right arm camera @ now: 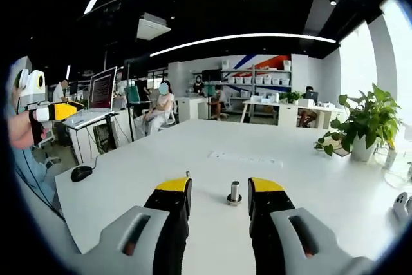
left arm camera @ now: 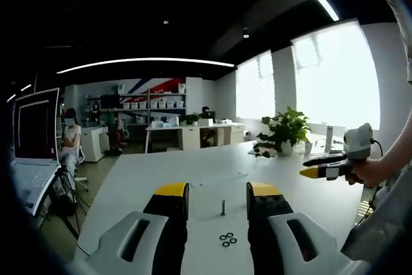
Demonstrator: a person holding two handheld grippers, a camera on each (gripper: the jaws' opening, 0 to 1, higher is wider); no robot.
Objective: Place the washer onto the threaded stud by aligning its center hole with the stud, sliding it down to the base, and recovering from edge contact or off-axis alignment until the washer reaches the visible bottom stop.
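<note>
A short threaded stud [left arm camera: 223, 207] stands upright on the white table [left arm camera: 148, 178], just beyond the gap between my left gripper's [left arm camera: 219, 191] yellow-tipped jaws, which are wide apart with nothing in them. Three small dark washers [left arm camera: 227, 239] lie flat in a cluster on the table nearer to me than the stud. In the right gripper view the same stud [right arm camera: 235, 192] rises from its round base between and beyond my right gripper's [right arm camera: 219, 186] jaws, also open and empty. A hand holds the right gripper [left arm camera: 325, 167] in the air at the table's right side.
A potted plant [left arm camera: 286, 130] stands at the far table edge, plant [right arm camera: 367, 123] on the right. A laptop [left arm camera: 32, 140] sits on a side stand, a mouse [right arm camera: 80, 172] near the table's left corner. A pale strip [right arm camera: 244, 158] lies beyond the stud. People sit at desks behind.
</note>
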